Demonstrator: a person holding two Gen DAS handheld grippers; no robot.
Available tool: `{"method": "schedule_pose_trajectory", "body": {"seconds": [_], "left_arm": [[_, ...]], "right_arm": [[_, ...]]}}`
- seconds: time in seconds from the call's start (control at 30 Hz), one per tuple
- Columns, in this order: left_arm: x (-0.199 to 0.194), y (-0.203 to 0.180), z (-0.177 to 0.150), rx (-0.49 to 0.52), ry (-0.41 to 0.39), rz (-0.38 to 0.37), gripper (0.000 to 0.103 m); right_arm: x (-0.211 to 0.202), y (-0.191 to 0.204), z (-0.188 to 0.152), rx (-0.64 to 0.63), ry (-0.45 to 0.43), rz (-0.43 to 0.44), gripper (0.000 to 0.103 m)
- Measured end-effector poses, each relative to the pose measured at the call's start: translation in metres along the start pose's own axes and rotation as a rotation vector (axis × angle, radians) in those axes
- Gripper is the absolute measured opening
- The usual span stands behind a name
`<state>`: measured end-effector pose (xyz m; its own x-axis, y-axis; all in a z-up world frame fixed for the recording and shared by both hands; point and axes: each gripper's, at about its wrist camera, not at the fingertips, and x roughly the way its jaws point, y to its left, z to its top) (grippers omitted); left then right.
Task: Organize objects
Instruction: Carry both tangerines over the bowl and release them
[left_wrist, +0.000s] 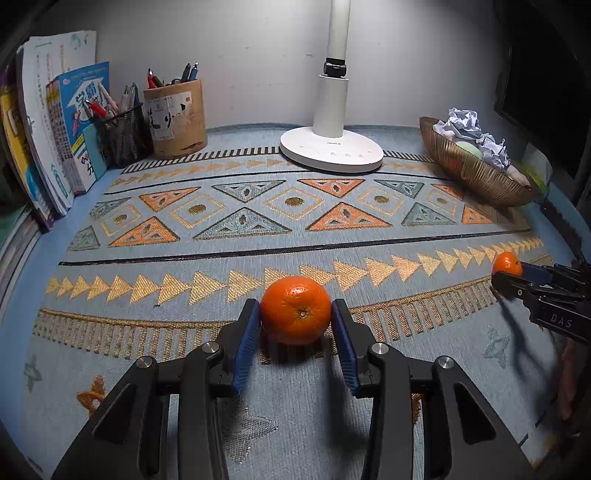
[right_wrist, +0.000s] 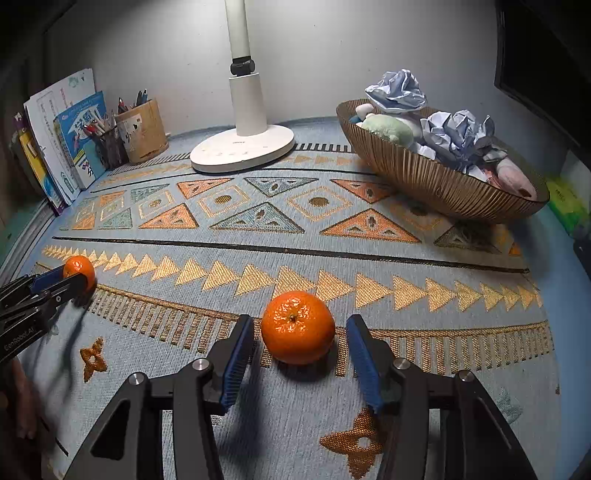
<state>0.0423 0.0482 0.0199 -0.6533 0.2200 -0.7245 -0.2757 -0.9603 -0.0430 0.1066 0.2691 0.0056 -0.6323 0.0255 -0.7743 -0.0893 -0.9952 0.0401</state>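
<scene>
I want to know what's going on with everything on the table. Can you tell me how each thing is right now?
left gripper: pads touching the left orange, looks shut on it
left orange: on the mat, between the pads
right gripper: open, pads apart from the fruit
right orange: on the mat, not gripped
lamp: upright
bowl: full of crumpled paper and soft things
pen cups: upright, holding pens
books: leaning upright

Lamplit white wall (left_wrist: 240, 44) behind patterned blue table mat (left_wrist: 295, 229)
</scene>
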Motion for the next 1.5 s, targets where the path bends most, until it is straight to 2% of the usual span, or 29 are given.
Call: {"method": "schedule_pose_trajectory", "body": {"seconds": [0.13, 0.4, 0.6, 0.73, 0.8, 0.9, 1.0, 1.1, 1.13, 1.27, 1.37, 1.5], "left_arm": [[0.000, 0.000, 0.000, 0.000, 0.000, 0.000, 0.037], [0.001, -0.001, 0.001, 0.007, 0.002, 0.005, 0.037], [-0.002, -0.015, 0.001, 0.045, -0.012, 0.082, 0.036], [-0.016, -0.037, 0.024, 0.009, -0.053, -0.035, 0.036], [-0.022, -0.057, 0.046, 0.026, -0.084, -0.076, 0.036], [-0.030, -0.093, 0.084, 0.059, -0.145, -0.155, 0.036], [-0.031, -0.131, 0.119, 0.085, -0.192, -0.242, 0.036], [-0.014, -0.159, 0.142, 0.012, -0.179, -0.404, 0.036], [-0.006, -0.168, 0.145, -0.003, -0.176, -0.434, 0.036], [0.019, -0.205, 0.161, 0.033, -0.215, -0.400, 0.036], [0.038, -0.213, 0.169, -0.020, -0.240, -0.440, 0.036], [0.062, -0.223, 0.165, -0.012, -0.247, -0.383, 0.036]], "right_arm": [[0.001, 0.001, 0.000, -0.003, 0.006, 0.005, 0.039], [-0.005, 0.002, -0.001, 0.002, -0.029, 0.010, 0.037], [-0.019, -0.001, -0.002, 0.010, -0.087, 0.037, 0.037], [-0.037, -0.020, -0.001, 0.078, -0.109, 0.144, 0.037], [-0.054, -0.035, 0.005, 0.101, -0.126, 0.133, 0.037], [-0.093, -0.067, 0.024, 0.144, -0.204, 0.129, 0.037], [-0.131, -0.098, 0.051, 0.162, -0.305, 0.062, 0.037], [-0.152, -0.126, 0.078, 0.196, -0.391, 0.033, 0.037], [-0.154, -0.134, 0.085, 0.211, -0.409, 0.027, 0.037], [-0.142, -0.159, 0.112, 0.258, -0.438, 0.028, 0.037], [-0.117, -0.174, 0.119, 0.308, -0.453, 0.079, 0.037], [-0.076, -0.192, 0.124, 0.361, -0.405, 0.085, 0.037]]}}
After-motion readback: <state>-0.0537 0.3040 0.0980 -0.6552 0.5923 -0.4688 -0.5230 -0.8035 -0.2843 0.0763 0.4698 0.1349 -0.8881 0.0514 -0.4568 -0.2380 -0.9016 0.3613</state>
